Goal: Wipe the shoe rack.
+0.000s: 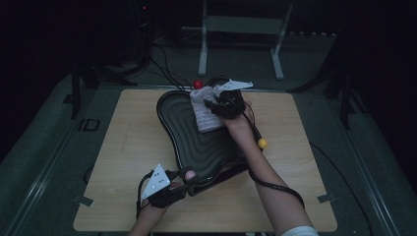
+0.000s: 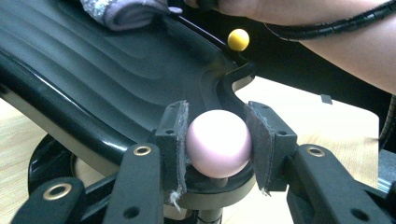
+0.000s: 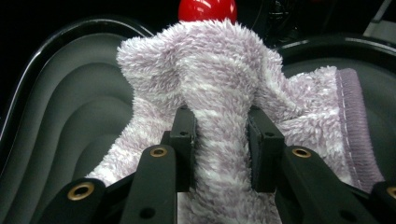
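Writing "ID" [image 1: 91, 124] on the floor left of table [image 1: 133, 142]

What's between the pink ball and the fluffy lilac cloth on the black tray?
Only bare ridged black tray, seen in the high view, between pink ball and fluffy lilac cloth.

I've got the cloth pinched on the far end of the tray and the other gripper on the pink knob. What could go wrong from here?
1. The left gripper holds the round pink knob only by its sides; it may slip out if the tray gets pushed.
2. The right gripper pinches just a narrow fold of the cloth, so wiping might pull it free.
3. The cloth lies near the red knob and could snag there.
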Demonstrator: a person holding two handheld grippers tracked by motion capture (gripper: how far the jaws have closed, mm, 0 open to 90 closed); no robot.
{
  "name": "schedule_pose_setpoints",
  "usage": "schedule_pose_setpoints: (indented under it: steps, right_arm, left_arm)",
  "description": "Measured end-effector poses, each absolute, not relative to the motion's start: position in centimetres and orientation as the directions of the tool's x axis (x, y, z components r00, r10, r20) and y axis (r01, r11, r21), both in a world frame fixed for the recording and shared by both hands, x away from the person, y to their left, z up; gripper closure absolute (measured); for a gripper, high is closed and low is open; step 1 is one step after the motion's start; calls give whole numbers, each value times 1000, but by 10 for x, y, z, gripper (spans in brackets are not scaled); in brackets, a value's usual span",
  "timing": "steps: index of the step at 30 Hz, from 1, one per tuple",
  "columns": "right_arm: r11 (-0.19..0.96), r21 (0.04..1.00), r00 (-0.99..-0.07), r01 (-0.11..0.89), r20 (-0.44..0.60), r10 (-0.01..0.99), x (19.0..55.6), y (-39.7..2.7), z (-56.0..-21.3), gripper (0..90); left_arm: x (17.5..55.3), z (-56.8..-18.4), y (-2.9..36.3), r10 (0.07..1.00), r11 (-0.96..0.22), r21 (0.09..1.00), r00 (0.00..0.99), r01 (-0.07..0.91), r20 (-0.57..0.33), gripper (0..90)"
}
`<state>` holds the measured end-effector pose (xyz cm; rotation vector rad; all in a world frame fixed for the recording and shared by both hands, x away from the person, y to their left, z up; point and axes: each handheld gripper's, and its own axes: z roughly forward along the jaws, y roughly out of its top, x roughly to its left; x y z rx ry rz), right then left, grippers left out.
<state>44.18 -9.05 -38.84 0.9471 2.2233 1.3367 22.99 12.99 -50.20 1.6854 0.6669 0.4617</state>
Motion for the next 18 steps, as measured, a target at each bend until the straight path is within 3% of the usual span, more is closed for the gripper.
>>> schedule_pose_setpoints:
  steps: [18]
  right_arm:
    - [337,862,-692,380,23,721,409,-106,-407,686]
  left_arm:
    - [231,-501,130,651,-135,972,756,192,-59,605]
